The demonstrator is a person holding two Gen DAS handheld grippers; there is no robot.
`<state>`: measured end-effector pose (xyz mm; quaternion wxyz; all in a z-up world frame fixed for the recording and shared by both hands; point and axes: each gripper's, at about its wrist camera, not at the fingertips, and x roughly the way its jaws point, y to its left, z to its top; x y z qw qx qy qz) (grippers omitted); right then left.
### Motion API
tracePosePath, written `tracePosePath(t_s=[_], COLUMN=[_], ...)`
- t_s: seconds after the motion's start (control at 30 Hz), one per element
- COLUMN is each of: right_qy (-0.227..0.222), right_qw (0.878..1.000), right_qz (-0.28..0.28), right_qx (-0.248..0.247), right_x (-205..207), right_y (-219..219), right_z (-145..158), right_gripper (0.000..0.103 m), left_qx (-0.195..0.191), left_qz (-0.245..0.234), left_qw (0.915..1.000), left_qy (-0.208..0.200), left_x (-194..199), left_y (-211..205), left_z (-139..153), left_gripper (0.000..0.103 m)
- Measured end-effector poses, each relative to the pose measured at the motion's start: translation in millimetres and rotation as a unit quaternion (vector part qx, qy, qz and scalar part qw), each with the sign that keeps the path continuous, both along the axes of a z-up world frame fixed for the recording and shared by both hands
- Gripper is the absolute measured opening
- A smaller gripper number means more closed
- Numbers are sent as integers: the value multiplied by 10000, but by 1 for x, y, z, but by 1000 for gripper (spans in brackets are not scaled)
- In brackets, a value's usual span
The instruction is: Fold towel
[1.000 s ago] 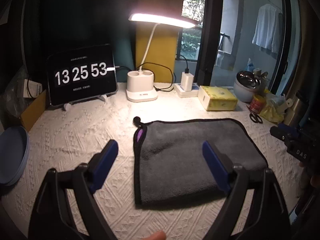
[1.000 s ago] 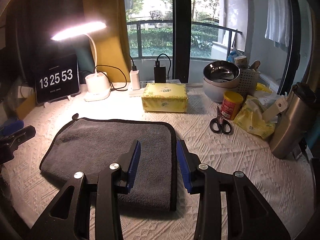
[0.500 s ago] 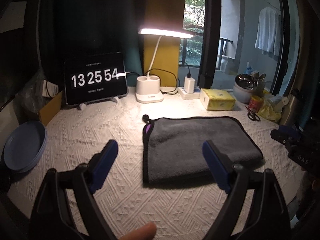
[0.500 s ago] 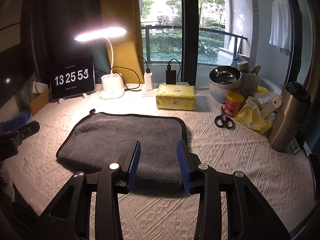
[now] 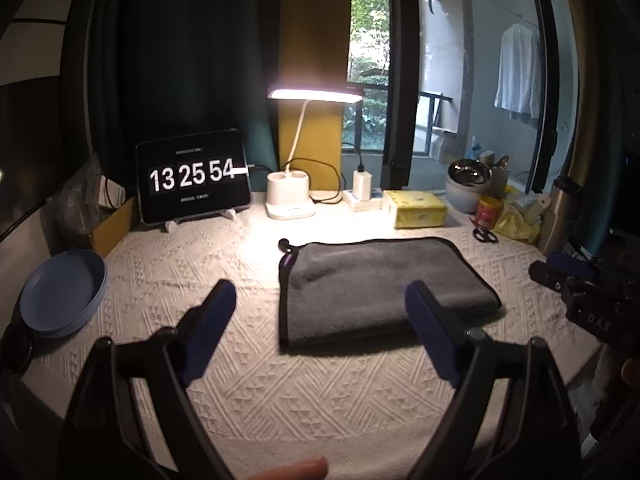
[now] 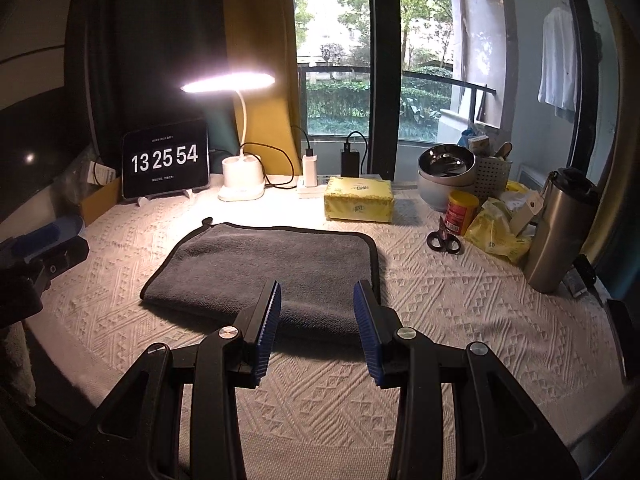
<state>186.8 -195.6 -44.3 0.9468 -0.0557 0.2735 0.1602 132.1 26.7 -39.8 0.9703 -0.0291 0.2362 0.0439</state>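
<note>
Grey towel (image 5: 380,286): it lies folded flat on the tabletop (image 5: 180,268), black-edged, with a small hanging loop at its far left corner; in your right view it sits at (image 6: 272,268).
Left tongs (image 5: 320,312): you hold them above the near edge of the tabletop with the blue pads spread wide, gripping nothing; the left pad is over bare cloth, the right pad over the towel's near right part, apart from it.
Right tongs (image 6: 317,300): parted by a moderate gap and empty, raised in front of the towel's near right corner, not touching it.
Tabletop cover: white, woven in a raised diamond pattern.
Tablet clock (image 5: 194,176): propped at the back left, reading 13 25 54.
Desk lamp (image 5: 292,196): lit, white base just right of the clock.
Tissue pack (image 6: 359,198): yellow, behind the towel's far right side.
Scissors (image 6: 443,238): black handles, right of the towel, next to a red can (image 6: 462,210).
Steel tumbler (image 6: 560,232): upright at the far right.
Blue plates (image 5: 64,292): stacked at the left edge, well apart from the towel.
</note>
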Motion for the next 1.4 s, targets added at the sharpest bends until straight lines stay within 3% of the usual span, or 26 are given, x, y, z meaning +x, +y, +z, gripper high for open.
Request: tracePosePath(t_s=[0.47,0.93,1.07,1.4], right_qy=[-318,-999,-1250,-1732], right_qw=[9995,9949,9921,9848], right_qz=[-29,-123,-105,-57], right_qx=[18,41,69,109], right_x=[-49,-115,-133,-163], right_y=[-5,-18,-21,-28], right_z=[15,57,71,99], right_gripper=[40,41,57,58], left_qx=[36,143,201,274], left_qz=[-226,-290,-287,-117], left_qw=[9994,9959,9939,9848], left_qy=[-278,-843,-1049,-1714], left_x=[-46,-97,-111,-139], left_y=[-14,-20,-24,-20], left_z=[13,47,57,85], left_gripper=[88,88,88,88])
